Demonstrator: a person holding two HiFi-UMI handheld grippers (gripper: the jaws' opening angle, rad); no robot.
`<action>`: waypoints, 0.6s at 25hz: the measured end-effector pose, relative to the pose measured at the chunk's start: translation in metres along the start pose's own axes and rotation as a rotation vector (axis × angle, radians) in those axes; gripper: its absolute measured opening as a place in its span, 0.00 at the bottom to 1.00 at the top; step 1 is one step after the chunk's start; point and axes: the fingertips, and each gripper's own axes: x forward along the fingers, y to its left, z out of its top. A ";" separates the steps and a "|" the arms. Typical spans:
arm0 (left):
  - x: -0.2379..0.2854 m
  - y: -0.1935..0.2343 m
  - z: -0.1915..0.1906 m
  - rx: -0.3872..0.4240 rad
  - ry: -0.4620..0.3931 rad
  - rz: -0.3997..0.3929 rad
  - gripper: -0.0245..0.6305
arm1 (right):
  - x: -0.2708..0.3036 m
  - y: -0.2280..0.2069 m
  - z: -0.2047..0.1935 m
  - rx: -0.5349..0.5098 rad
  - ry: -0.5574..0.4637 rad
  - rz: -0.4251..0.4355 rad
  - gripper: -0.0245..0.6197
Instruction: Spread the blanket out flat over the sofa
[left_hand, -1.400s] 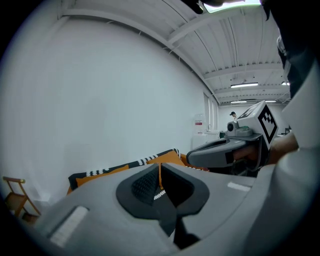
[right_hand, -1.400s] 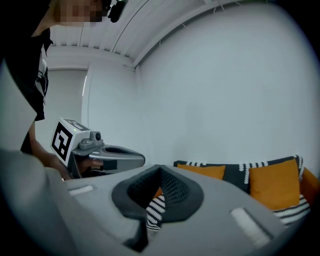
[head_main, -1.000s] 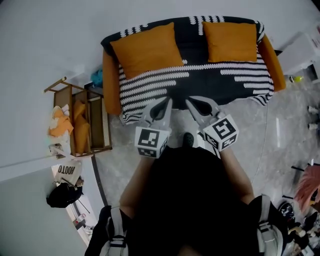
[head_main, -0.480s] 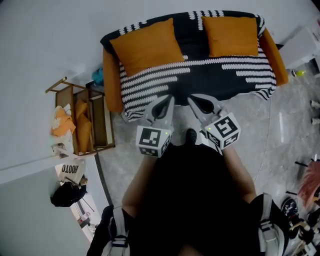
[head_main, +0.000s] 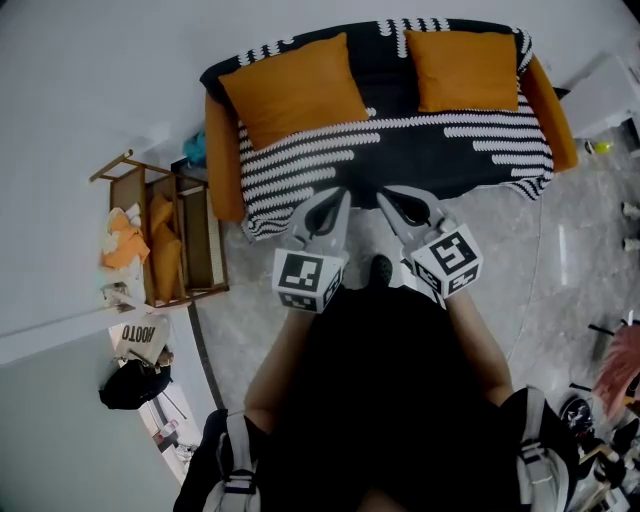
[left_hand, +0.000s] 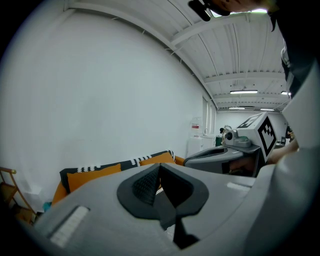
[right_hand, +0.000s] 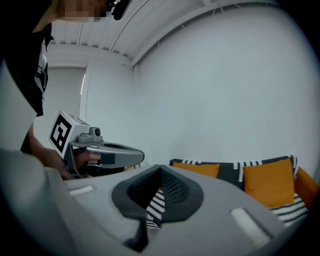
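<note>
With the striped blanket (head_main: 400, 160) seen draped across the seat and back of the sofa (head_main: 222, 185), the left gripper (head_main: 337, 193) and right gripper (head_main: 386, 196) are held shut and empty near its front edge, the spreading judged largely done.

Light is bright and even in all my feeds, coming from ceiling strip lights (left_hand: 243, 92); shadows stay soft. Fisheye bends the edges and blacks out the corners. Up close, the left gripper (left_hand: 159, 170) and right gripper (right_hand: 159, 172) blur; the sofa (right_hand: 306, 187) seems slightly soft to me.
</note>
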 end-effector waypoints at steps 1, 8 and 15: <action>0.001 -0.001 0.000 -0.001 0.000 -0.001 0.06 | 0.000 -0.001 0.000 -0.001 0.001 -0.002 0.04; 0.008 -0.006 0.001 0.001 -0.001 -0.009 0.06 | -0.003 -0.009 -0.001 -0.007 0.001 -0.012 0.04; 0.016 -0.008 0.005 0.005 0.004 -0.014 0.06 | -0.004 -0.017 0.003 -0.010 -0.006 -0.019 0.04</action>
